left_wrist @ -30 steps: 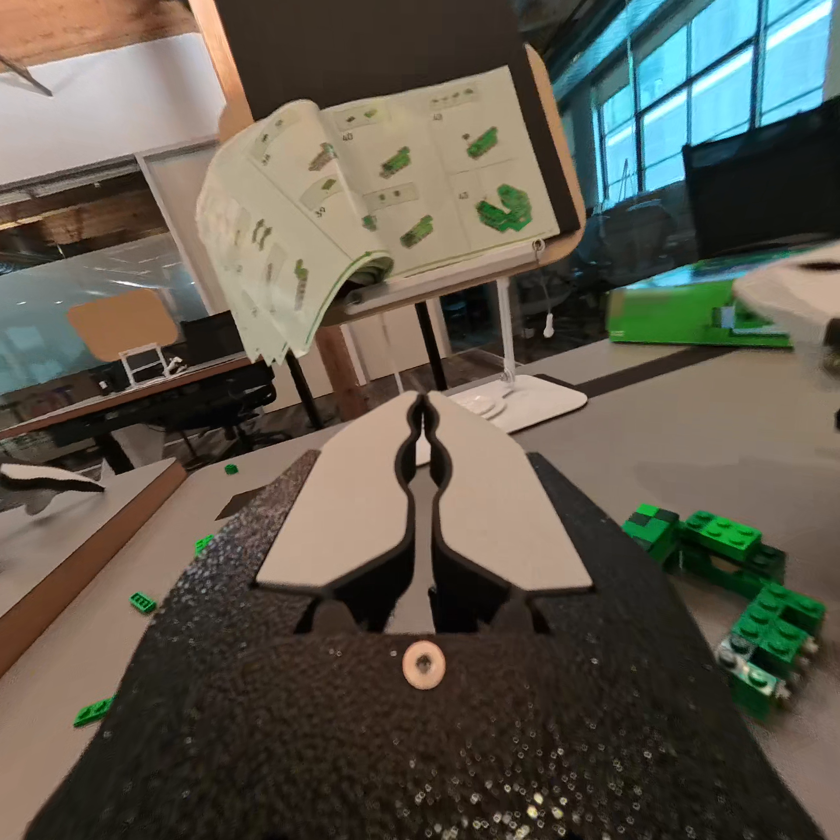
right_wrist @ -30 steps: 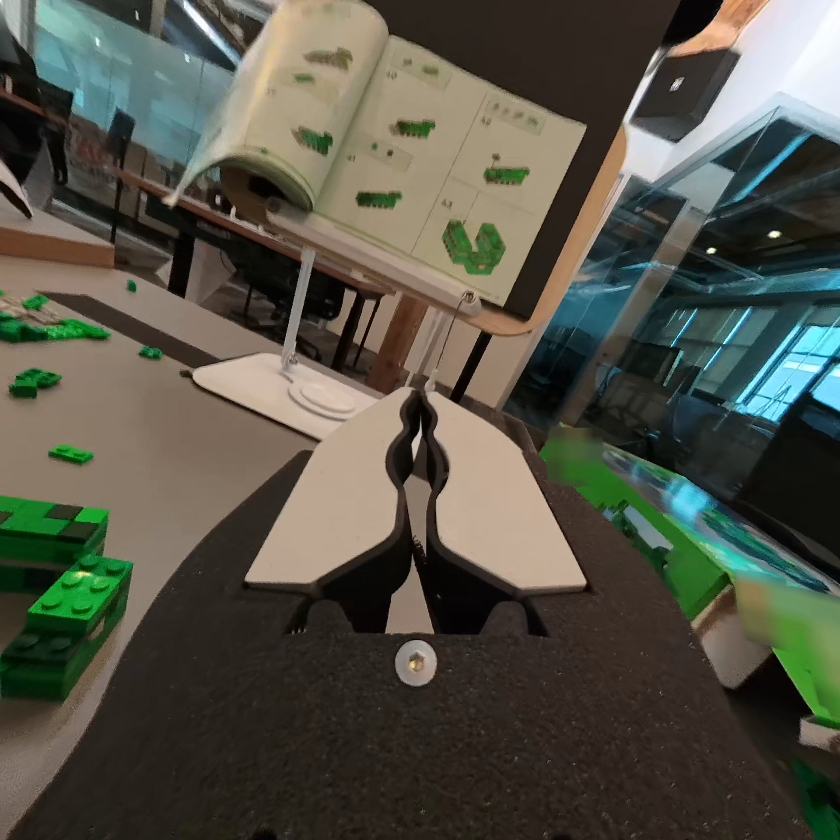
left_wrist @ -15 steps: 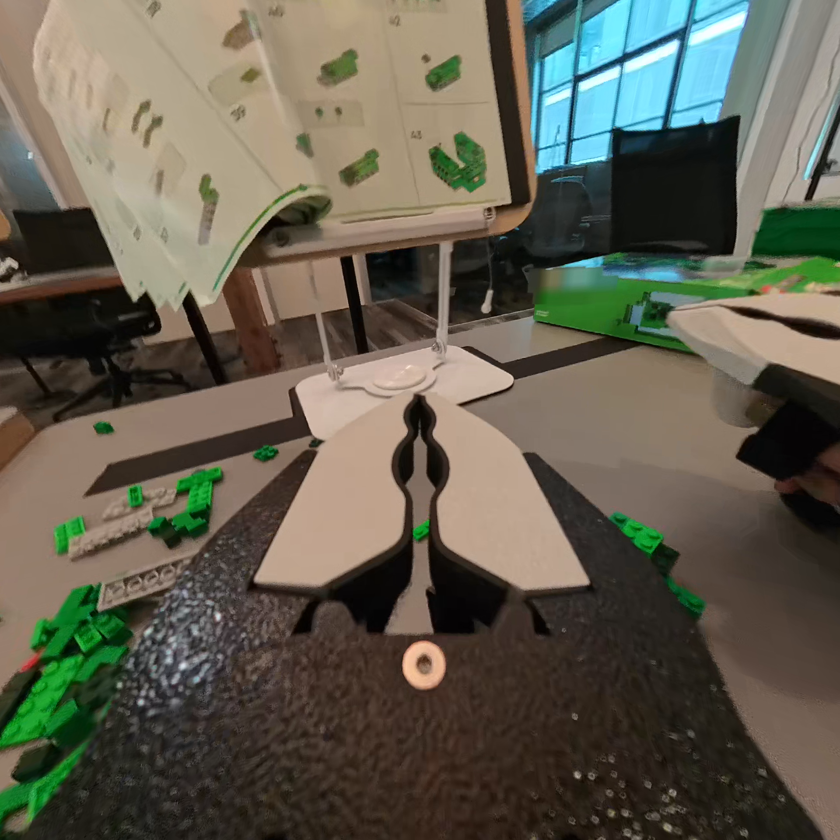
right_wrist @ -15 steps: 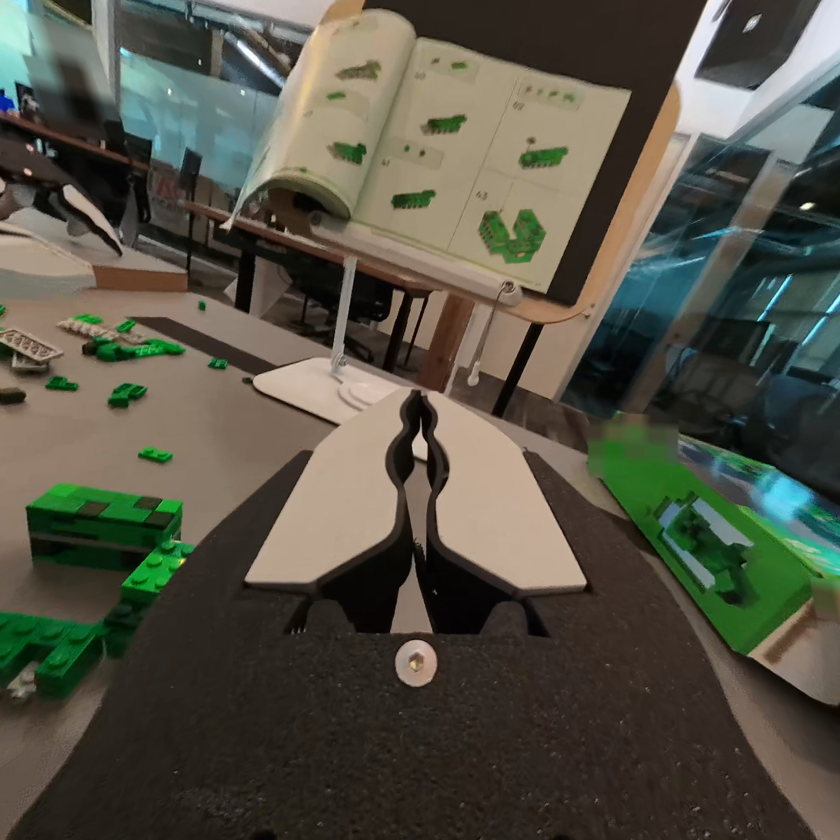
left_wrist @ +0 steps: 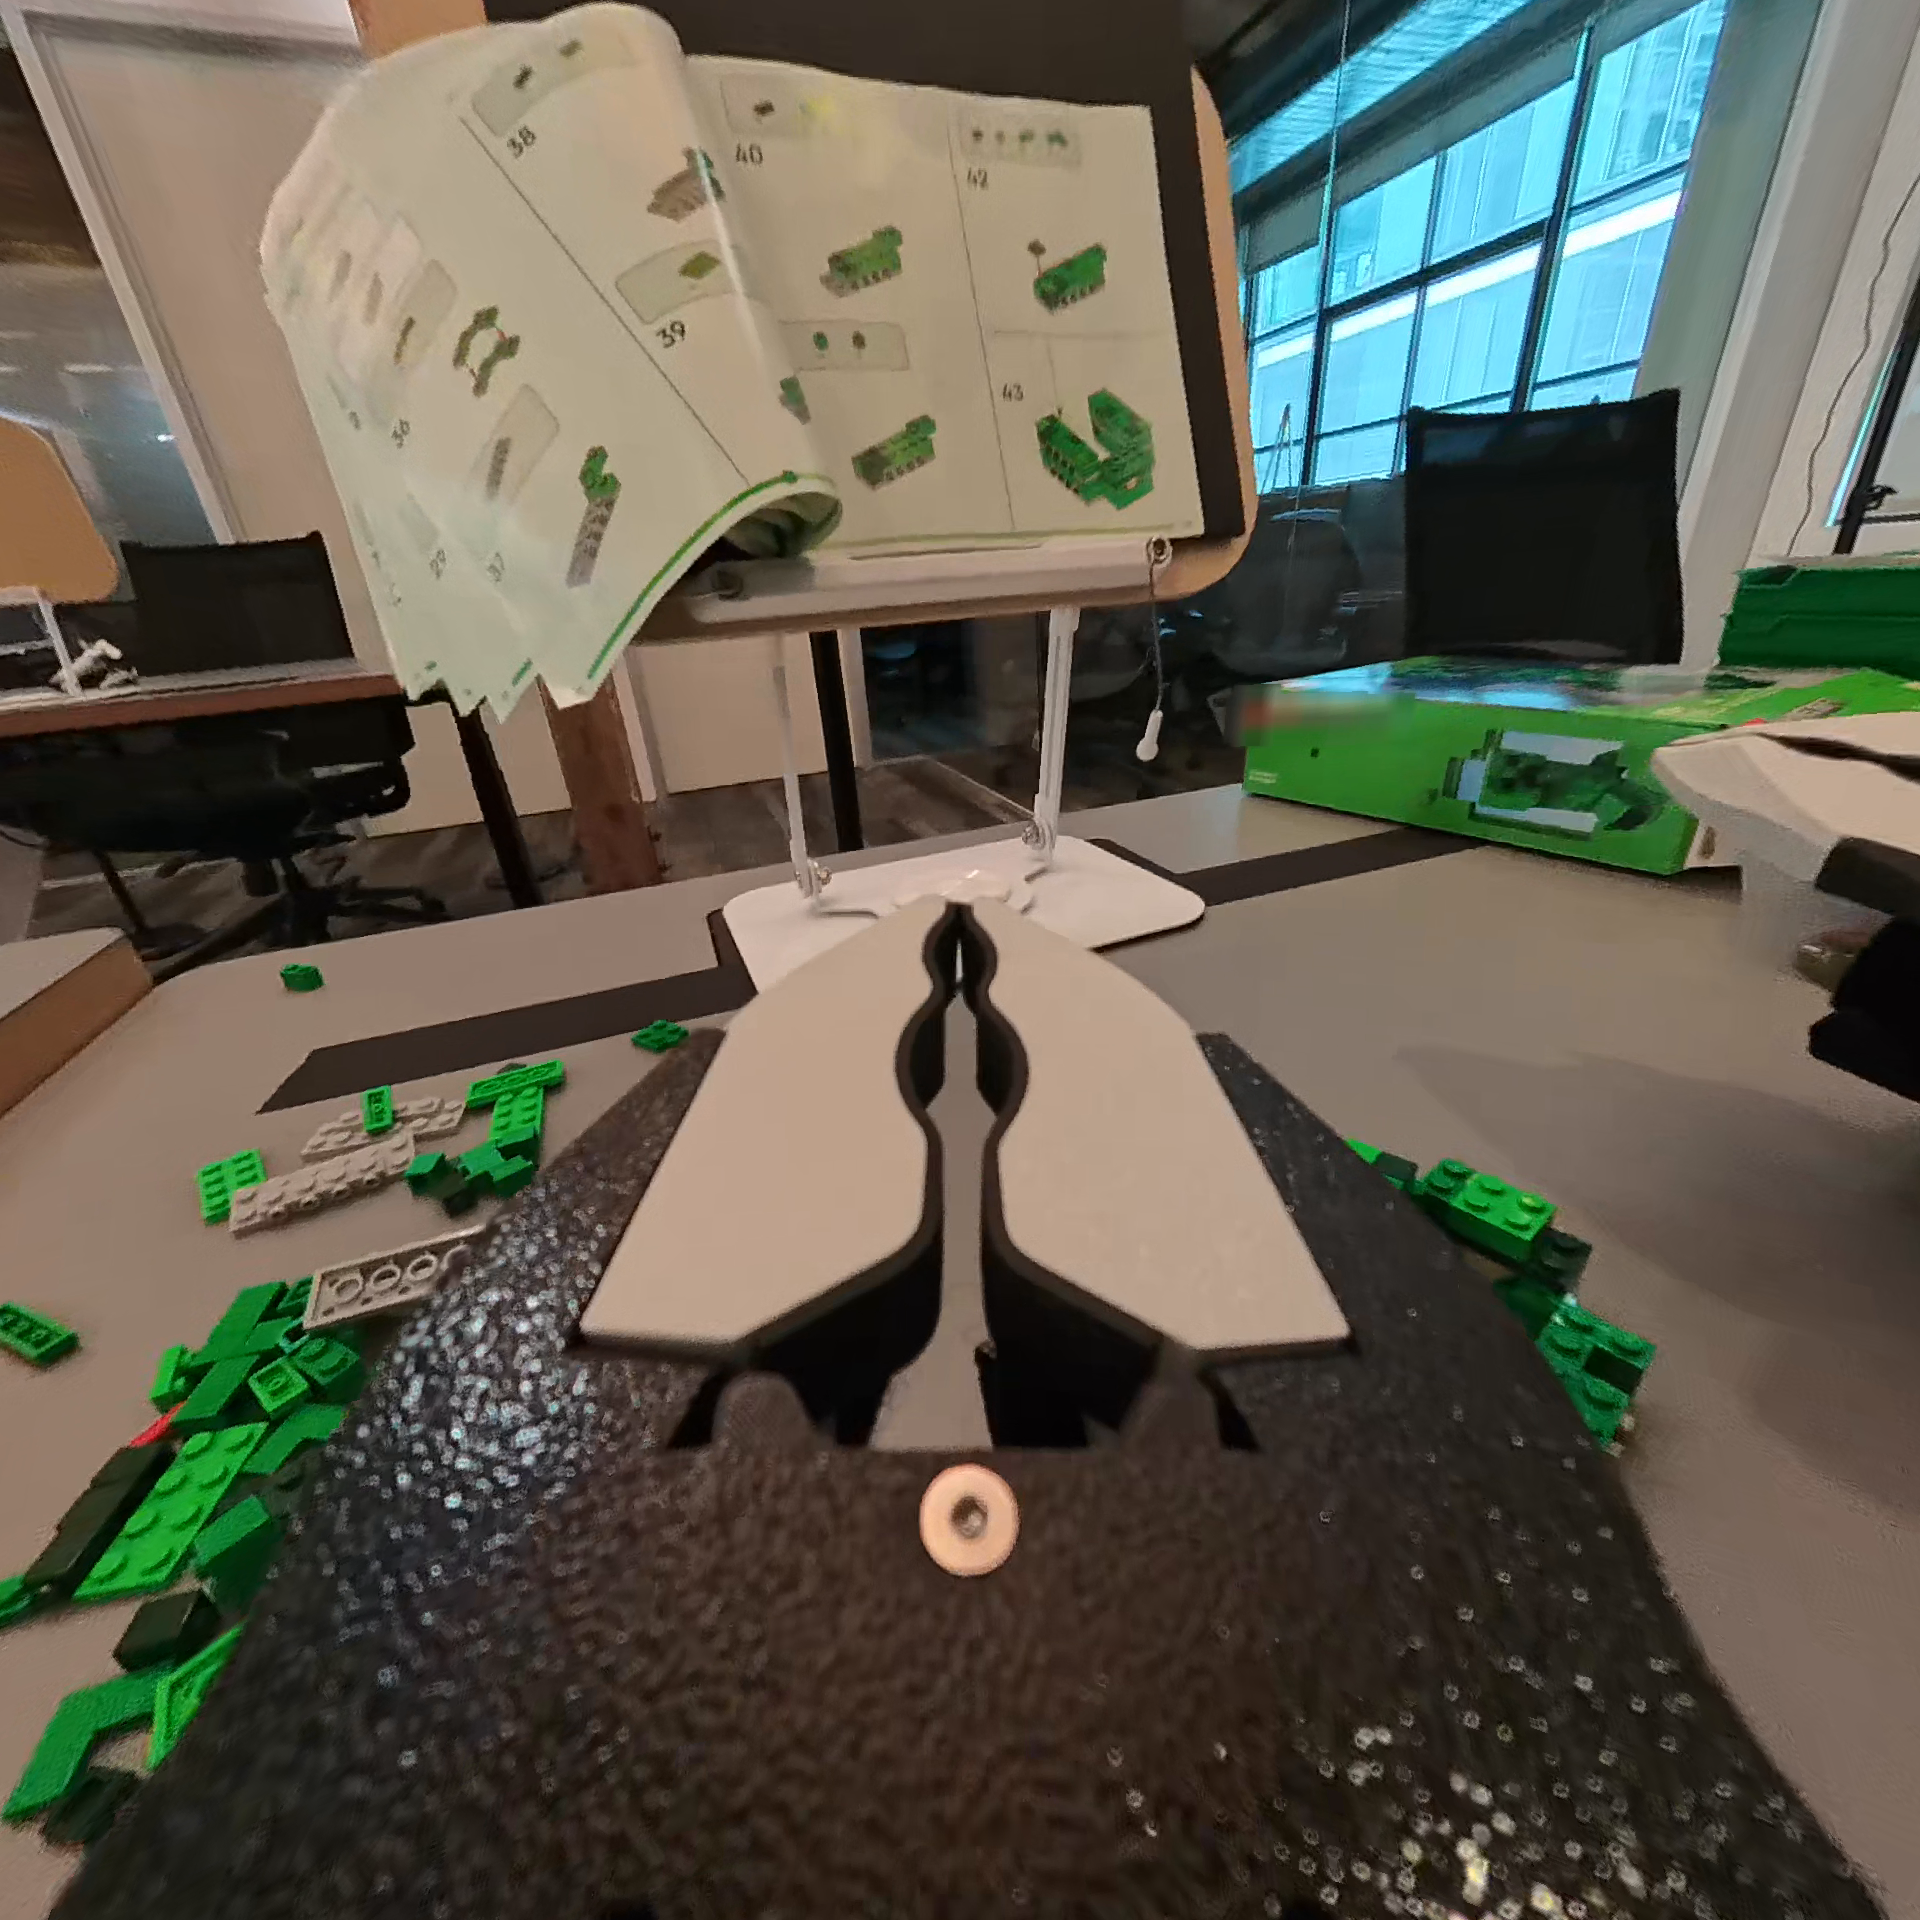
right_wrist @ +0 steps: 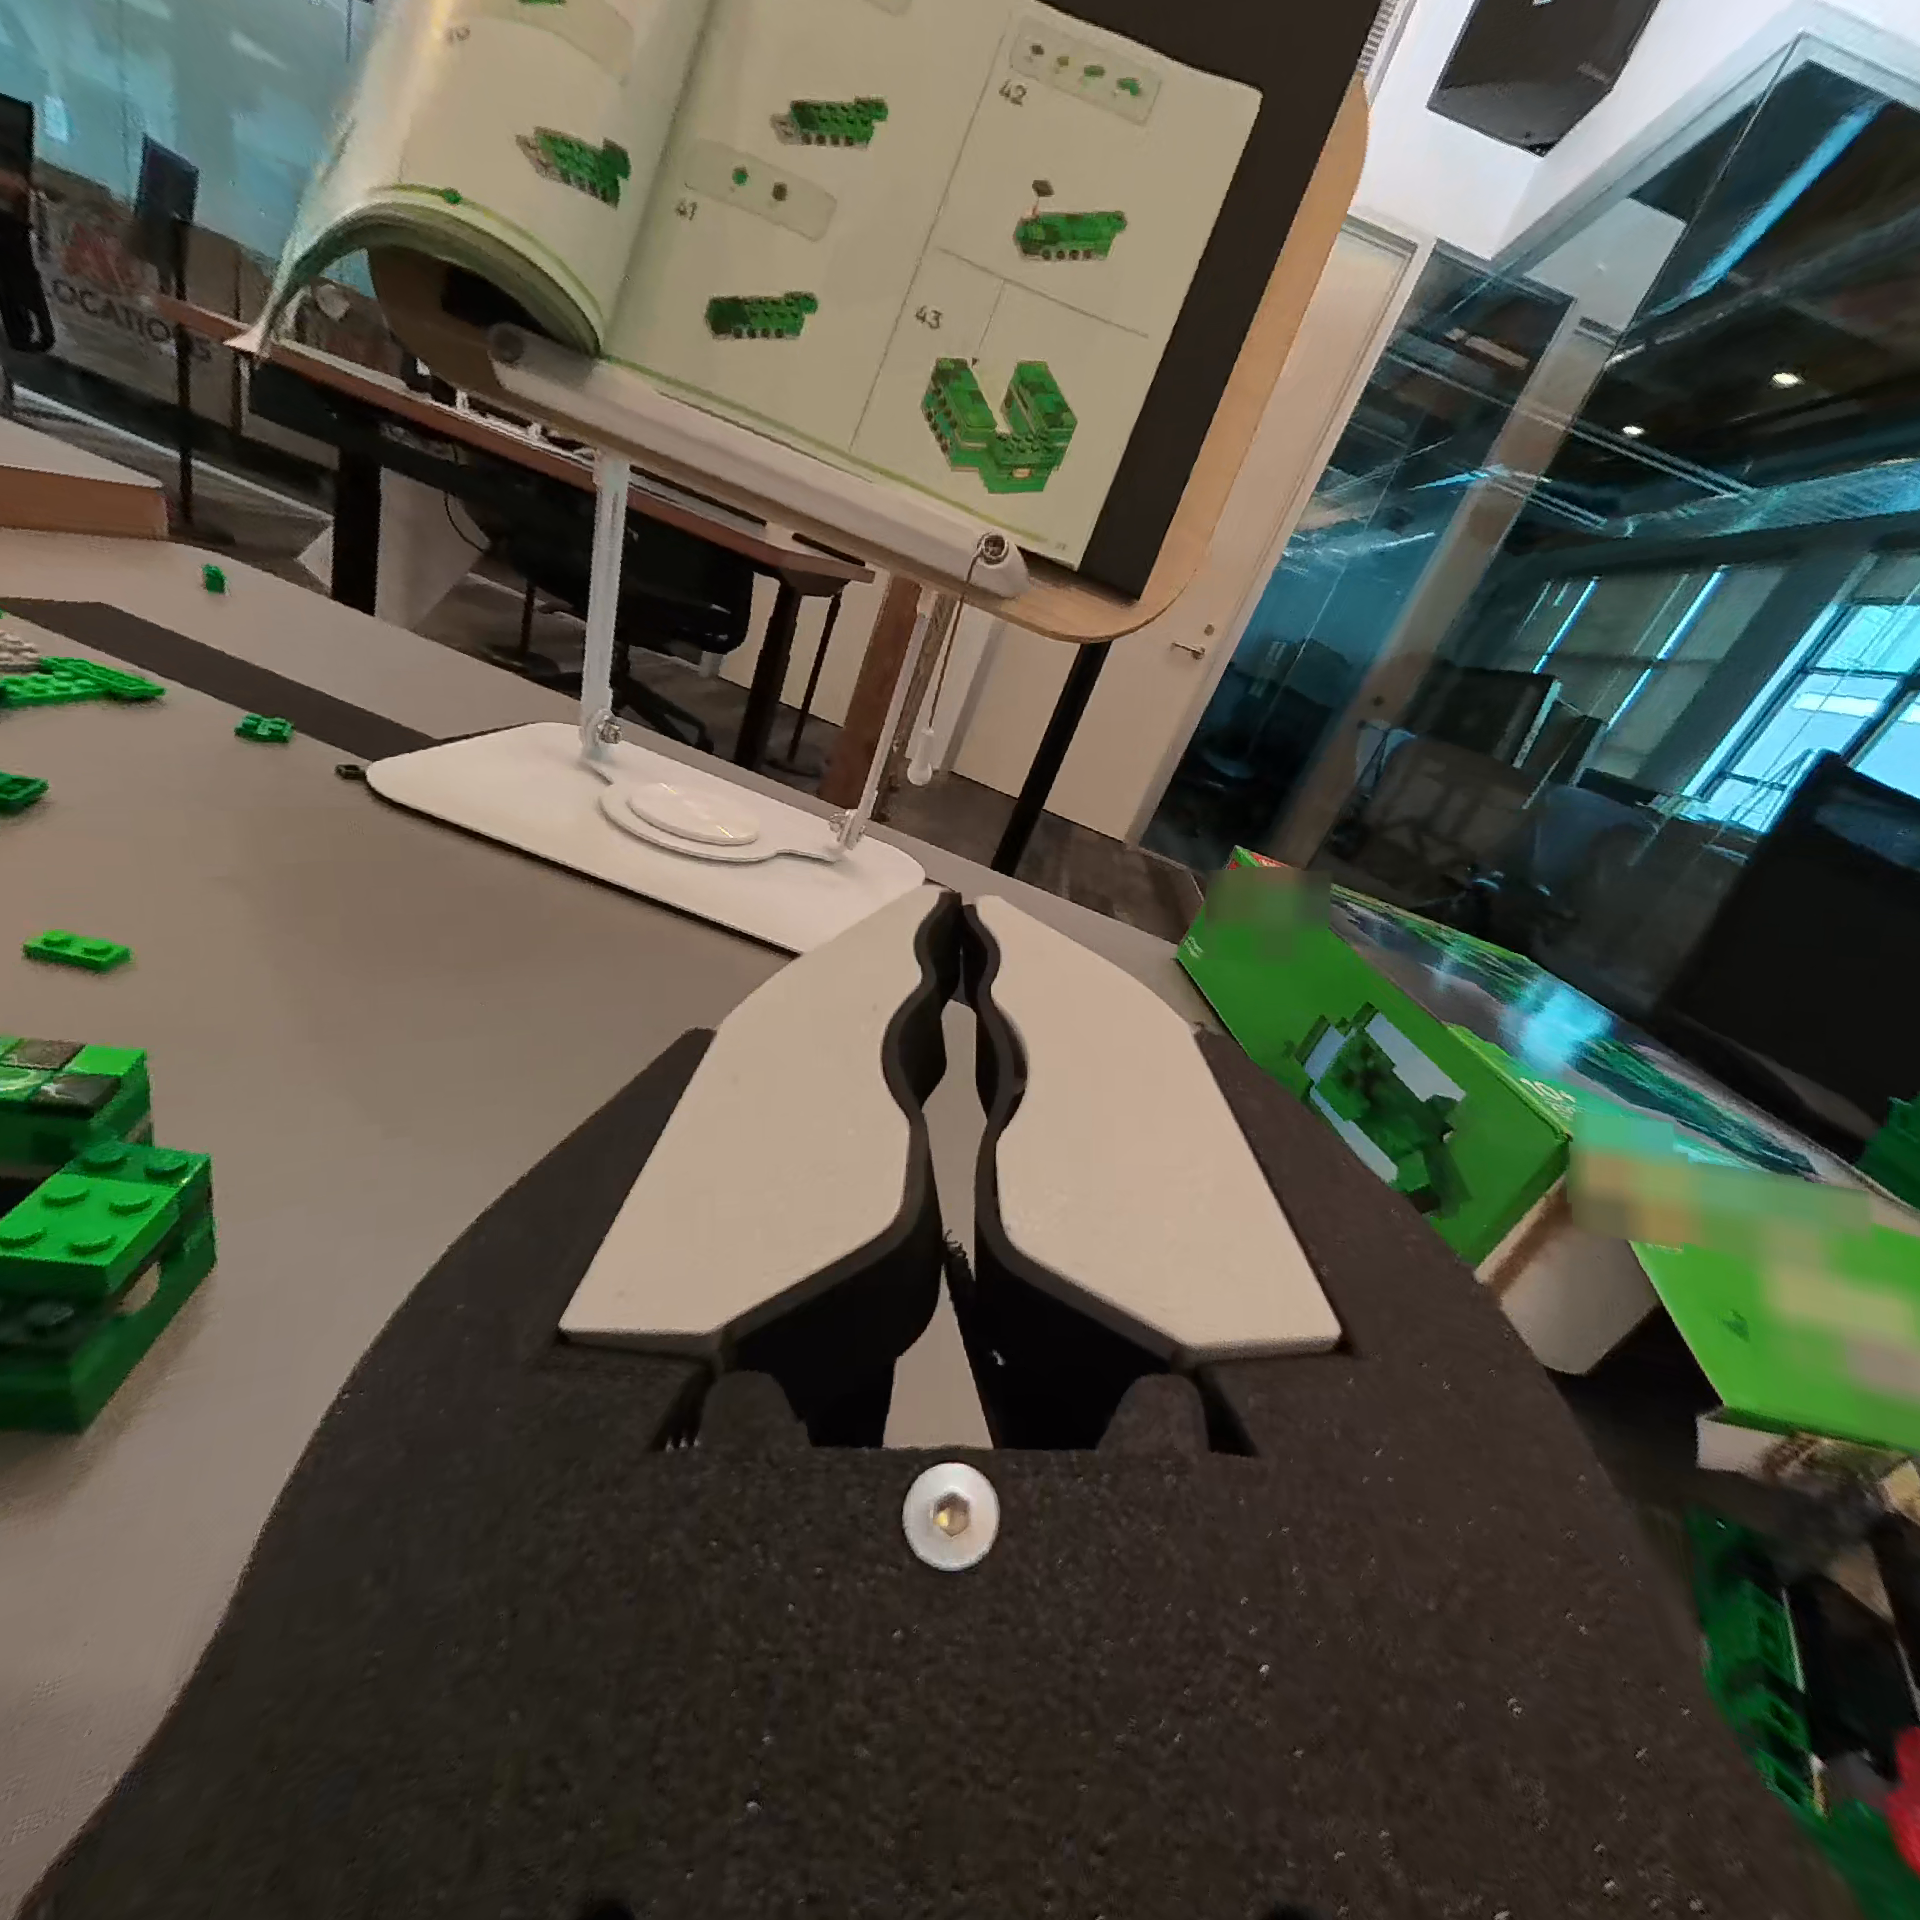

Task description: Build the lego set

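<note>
My left gripper (left_wrist: 958, 914) is shut and empty, held above the grey table. A partly built green lego assembly (left_wrist: 1496, 1216) lies just to its right. A pile of loose green and grey lego pieces (left_wrist: 208, 1392) lies to its left. My right gripper (right_wrist: 956, 909) is shut and empty; it also shows at the right edge of the left wrist view (left_wrist: 1808, 769). The green assembly (right_wrist: 94, 1216) sits at the left of the right wrist view. An open instruction booklet (left_wrist: 831, 312) rests on a white stand (left_wrist: 966, 894) ahead of both grippers.
A green lego box (left_wrist: 1538, 769) lies at the back right of the table, also in the right wrist view (right_wrist: 1382, 1081). Small loose green plates (right_wrist: 78, 951) are scattered on the left. A black strip (left_wrist: 499, 1039) crosses the table. Office desks and chairs stand behind. My right fingertips sit around 20 centimeters from my left ones.
The left gripper's view has swung back and down, bringing the loose piece pile into sight at left. The right gripper has moved closer to the booklet stand. Both stay shut.
</note>
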### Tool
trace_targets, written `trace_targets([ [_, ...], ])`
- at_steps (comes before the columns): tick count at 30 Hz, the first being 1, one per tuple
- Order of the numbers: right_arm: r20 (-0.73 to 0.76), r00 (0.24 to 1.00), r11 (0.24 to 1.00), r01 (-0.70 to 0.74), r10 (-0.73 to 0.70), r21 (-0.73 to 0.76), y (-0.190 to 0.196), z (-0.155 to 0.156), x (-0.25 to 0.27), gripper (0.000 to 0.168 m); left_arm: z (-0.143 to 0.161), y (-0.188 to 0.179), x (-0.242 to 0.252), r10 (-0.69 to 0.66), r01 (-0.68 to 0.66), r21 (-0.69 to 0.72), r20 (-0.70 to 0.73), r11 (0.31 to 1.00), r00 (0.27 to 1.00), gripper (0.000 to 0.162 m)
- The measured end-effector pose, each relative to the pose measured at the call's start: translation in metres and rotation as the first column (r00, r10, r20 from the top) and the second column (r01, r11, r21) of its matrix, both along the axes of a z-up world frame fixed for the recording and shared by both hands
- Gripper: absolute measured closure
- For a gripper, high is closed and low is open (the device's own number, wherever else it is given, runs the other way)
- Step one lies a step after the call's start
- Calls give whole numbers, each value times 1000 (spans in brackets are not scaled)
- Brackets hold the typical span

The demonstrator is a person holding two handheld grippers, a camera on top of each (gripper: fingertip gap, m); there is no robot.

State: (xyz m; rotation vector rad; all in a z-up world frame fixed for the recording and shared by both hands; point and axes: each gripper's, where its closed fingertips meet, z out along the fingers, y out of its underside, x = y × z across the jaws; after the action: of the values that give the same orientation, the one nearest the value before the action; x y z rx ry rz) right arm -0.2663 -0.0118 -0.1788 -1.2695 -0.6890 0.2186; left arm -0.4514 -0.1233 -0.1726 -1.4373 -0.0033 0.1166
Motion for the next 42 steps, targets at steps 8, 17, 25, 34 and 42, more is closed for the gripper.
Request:
trace_targets([
  [8,45,997,998,58,-58,-1,0,-4,2,168,2,-10,21,-77,82,26,-155,996,985,162],
  [17,-72,994,997,-83,82,0,-13,6,-4,168,2,-13,12,-26,32,34,-153,999,988,162],
  [25,-61,979,980,-191,194,64,-30,12,-20,168,2,-12,13,-21,28,36,-164,999,986,162],
  [34,29,974,969,-225,223,102,-39,8,-29,168,2,-11,17,-43,50,35,-178,998,983,162],
  [42,31,988,984,-153,150,95,-29,8,-24,168,1,-7,23,-66,73,28,-191,997,979,162],
])
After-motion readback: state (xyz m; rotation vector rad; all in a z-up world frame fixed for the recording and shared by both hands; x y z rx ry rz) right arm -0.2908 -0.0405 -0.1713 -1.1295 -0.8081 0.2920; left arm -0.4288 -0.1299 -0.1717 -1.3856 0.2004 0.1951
